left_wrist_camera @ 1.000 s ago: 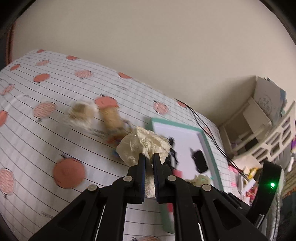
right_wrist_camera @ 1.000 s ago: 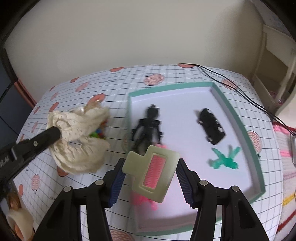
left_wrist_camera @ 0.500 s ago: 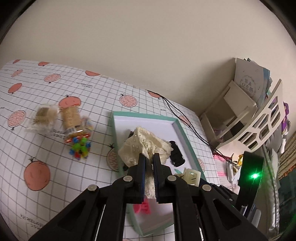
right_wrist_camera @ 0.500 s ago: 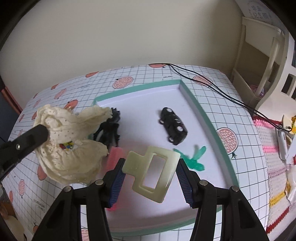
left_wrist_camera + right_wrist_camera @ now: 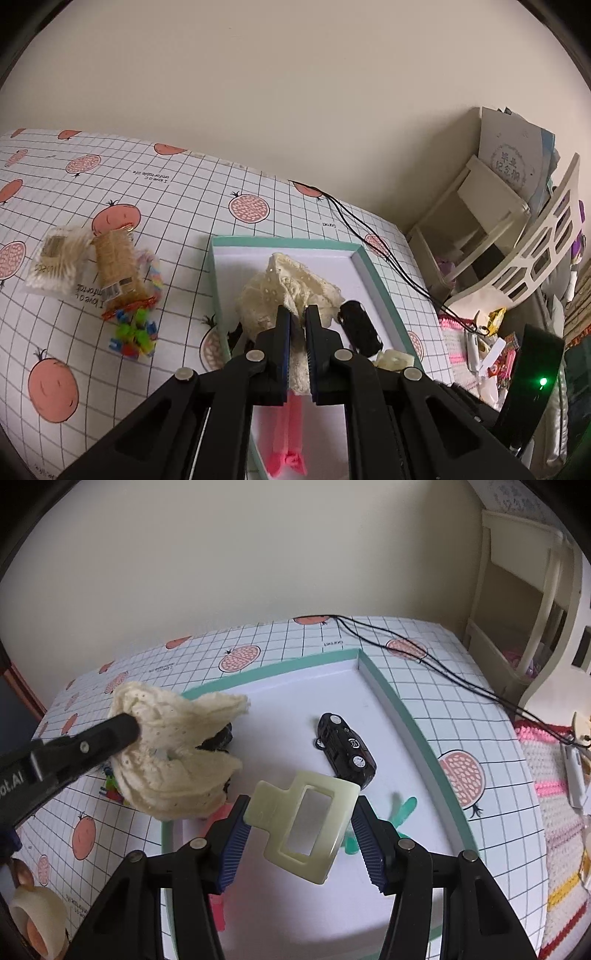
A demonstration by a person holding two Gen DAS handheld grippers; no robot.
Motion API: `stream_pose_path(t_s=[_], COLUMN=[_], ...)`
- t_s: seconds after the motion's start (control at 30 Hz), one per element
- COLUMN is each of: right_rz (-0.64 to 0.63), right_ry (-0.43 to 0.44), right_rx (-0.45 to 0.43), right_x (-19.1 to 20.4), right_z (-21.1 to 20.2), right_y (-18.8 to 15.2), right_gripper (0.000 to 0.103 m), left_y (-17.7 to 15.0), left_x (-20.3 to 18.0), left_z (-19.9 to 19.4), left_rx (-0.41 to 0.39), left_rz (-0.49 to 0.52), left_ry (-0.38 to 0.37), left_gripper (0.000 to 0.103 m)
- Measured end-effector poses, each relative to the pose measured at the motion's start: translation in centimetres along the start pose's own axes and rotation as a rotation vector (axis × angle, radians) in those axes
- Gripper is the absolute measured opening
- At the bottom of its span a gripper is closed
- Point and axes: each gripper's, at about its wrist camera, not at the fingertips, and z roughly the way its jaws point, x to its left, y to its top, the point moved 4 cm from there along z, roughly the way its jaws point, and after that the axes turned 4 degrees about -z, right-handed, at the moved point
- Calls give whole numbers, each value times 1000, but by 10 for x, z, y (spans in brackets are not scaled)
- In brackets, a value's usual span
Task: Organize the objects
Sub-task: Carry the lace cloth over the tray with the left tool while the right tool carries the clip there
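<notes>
- Two grippers are in view, each holding one thing above one teal-rimmed tray [image 5: 384,690] with a white floor.
- The left gripper [image 5: 297,314] has its jaws pressed nearly together on one cream lace scrunchie [image 5: 284,291], which bunches out ahead of the fingertips over the tray's left part.
- The right gripper [image 5: 301,827] has its jaws spread wide, clamping one pale green hair claw clip [image 5: 303,823] by its two sides, lifted above the tray floor.
- On the tray floor lie one black toy car [image 5: 345,749], one green figure [image 5: 400,812], one black figure partly hidden under the scrunchie, and one pink item [image 5: 286,435].
- On the checked tablecloth [image 5: 177,206] left of the tray: one packet of cotton swabs [image 5: 55,266], one tan packet [image 5: 114,269], one cluster of bright blocks [image 5: 135,336].
</notes>
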Motion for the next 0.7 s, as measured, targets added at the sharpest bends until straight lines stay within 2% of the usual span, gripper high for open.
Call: stream_pose_path(t_s=[0.1,0.37,0.7], right_rz=[-4,-22,-6], right_ry=[0,-28,-28], right_rx=[8,30,49], right_x=[-2,-9,-12], right_z=[5,23,34], right_y=[1,5,5], right_gripper=[58,58,58], left_y=[2,-4,-21], left_x=[-2,-7,-3], left_z=[6,28,56], left_rx=[-7,36,127], left_rz=[9,24,22], left_ry=[-2,-1,37], left_gripper=[8,8,8])
